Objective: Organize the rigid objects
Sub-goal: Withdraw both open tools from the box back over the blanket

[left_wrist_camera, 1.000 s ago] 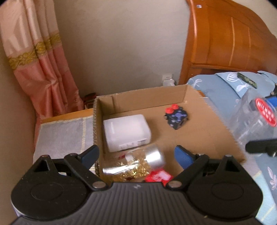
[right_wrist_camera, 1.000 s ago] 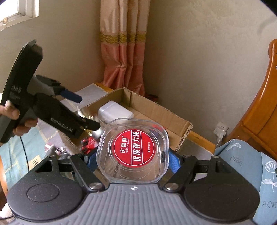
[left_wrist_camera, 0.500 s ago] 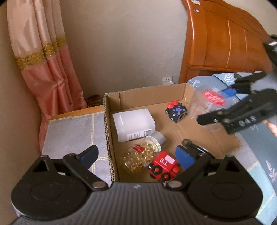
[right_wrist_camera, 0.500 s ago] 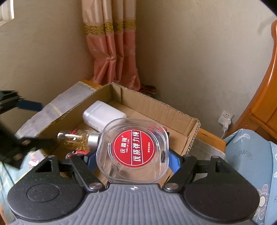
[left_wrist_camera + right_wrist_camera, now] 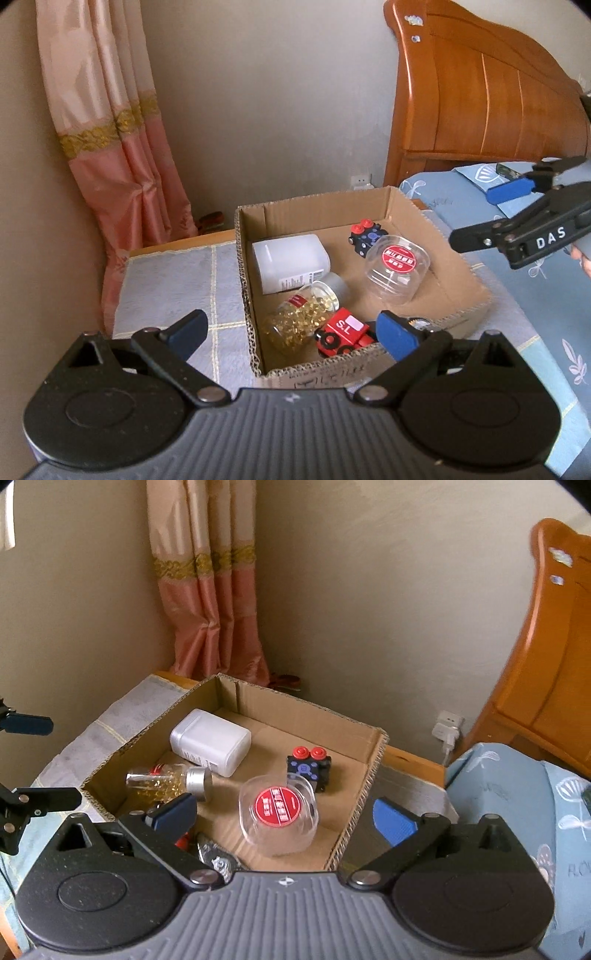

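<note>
Right tool [image 5: 284, 814] just spread wide, clear tub [image 5: 279, 814] apparently resting in cardboard box [image 5: 364, 794], left tool [image 5: 291, 330] open.

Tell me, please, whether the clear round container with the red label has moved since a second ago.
Yes. The clear container has left the right hand-held gripper, whose jaws have just been opening, and now lies on the cardboard box floor beside the black toy.
</note>
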`<state>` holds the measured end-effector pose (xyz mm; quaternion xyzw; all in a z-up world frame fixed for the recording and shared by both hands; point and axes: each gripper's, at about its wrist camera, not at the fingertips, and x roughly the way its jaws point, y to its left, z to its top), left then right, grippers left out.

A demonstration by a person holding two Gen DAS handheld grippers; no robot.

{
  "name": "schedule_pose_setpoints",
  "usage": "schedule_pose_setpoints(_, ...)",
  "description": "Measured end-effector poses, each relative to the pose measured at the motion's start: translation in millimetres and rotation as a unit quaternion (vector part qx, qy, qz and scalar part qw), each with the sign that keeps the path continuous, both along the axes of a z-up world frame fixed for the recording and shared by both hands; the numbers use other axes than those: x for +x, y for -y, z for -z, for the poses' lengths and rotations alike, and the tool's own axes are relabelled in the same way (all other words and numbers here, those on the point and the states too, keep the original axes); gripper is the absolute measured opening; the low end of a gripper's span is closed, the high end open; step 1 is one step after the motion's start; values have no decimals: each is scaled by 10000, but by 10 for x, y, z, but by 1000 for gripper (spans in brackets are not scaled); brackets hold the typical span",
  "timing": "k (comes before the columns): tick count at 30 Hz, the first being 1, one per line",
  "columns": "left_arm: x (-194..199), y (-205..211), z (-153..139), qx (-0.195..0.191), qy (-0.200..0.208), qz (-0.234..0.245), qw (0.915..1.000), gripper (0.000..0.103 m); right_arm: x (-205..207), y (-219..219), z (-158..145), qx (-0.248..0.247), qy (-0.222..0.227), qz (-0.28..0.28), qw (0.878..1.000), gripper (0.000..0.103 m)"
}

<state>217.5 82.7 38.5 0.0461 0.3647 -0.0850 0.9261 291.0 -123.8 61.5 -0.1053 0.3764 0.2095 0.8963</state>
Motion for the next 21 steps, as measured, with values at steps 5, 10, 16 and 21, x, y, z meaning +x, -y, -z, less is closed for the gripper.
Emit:
schedule_pose_setpoints(5, -226, 20, -99, -41, 100, -43, 9999, 98, -289, 104, -17, 22, 55, 187, 9998, 103)
schedule_pose_setpoints(10, -461, 35, -72, -50, 183, -187, 9996, 98, -596, 218, 77, 196, 92, 402, 9990, 103)
schedule_pose_setpoints(16, -725, -20, 208, -500, -40, -400, 9979, 98, -909, 321, 457, 355, -58, 713, 9968, 103)
schedule_pose_setpoints(21, -873, -80, 513, -990, -345, -581, 9928, 98, -1062, 304, 889, 84, -209, 968, 9951, 103)
